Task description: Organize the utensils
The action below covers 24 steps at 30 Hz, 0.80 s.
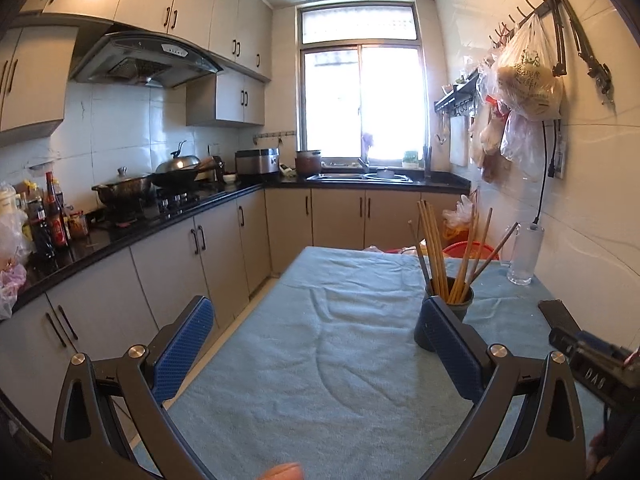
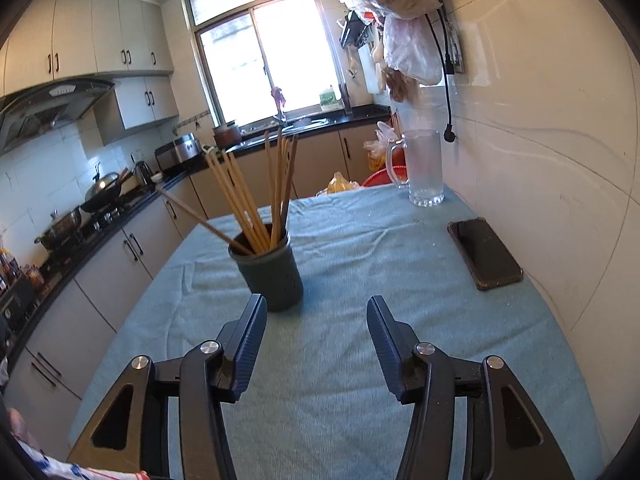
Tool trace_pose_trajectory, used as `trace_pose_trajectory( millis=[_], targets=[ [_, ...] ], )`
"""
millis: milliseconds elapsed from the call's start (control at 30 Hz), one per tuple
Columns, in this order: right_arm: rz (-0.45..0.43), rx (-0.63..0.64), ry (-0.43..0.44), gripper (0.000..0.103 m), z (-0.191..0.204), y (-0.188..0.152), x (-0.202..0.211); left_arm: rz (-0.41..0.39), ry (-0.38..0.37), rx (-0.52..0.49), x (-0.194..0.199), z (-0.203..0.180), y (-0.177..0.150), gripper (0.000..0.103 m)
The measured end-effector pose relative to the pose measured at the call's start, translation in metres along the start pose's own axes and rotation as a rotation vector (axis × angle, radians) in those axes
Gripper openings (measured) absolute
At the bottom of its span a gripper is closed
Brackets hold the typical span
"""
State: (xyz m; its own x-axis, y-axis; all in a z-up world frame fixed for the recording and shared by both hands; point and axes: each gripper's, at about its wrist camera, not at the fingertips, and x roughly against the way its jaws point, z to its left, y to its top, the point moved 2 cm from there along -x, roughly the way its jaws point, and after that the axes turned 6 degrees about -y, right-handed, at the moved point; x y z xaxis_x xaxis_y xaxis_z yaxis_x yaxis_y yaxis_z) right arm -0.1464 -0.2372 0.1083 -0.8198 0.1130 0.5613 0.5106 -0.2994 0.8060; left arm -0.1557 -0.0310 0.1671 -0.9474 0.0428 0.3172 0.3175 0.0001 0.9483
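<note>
A dark round holder [image 2: 271, 270] full of several wooden chopsticks [image 2: 256, 192] stands on the blue cloth-covered table [image 2: 360, 360]. In the left wrist view the holder [image 1: 460, 300] sits just behind my right-hand finger, with its chopsticks [image 1: 436, 252] fanned upward. My left gripper [image 1: 316, 312] is open wide and empty above the cloth. My right gripper [image 2: 316, 320] is open and empty, just in front of and a little to the right of the holder. The right gripper's body [image 1: 592, 356] shows at the right edge of the left wrist view.
A glass mug [image 2: 424, 168] stands at the far right of the table near the wall. A dark phone [image 2: 484, 252] lies by the wall. A red basin [image 2: 384, 176] sits beyond the table's far edge. Kitchen counters [image 1: 132, 232] run along the left.
</note>
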Motion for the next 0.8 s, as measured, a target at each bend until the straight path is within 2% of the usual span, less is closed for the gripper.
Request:
trace_pose_trajectory(
  millis=[167,333,467,800],
  targets=[
    [0.016,0.031,-0.002,0.061,0.01,-0.01,-0.001,0.079,-0.056,0.023,-0.008,-0.004,-0.013,0.103],
    [0.012,0.076,-0.018,0.063,0.019,-0.016,-0.001,0.148,-0.005,-0.038,-0.019,-0.014,-0.027,0.103],
    [0.01,0.104,-0.04,0.065,0.022,-0.02,-0.004,0.213,-0.03,-0.036,-0.029,-0.017,-0.036,0.103],
    [0.042,0.105,-0.076,0.067,0.02,-0.026,-0.016,0.284,-0.056,-0.022,-0.043,-0.016,-0.05,0.103]
  ],
)
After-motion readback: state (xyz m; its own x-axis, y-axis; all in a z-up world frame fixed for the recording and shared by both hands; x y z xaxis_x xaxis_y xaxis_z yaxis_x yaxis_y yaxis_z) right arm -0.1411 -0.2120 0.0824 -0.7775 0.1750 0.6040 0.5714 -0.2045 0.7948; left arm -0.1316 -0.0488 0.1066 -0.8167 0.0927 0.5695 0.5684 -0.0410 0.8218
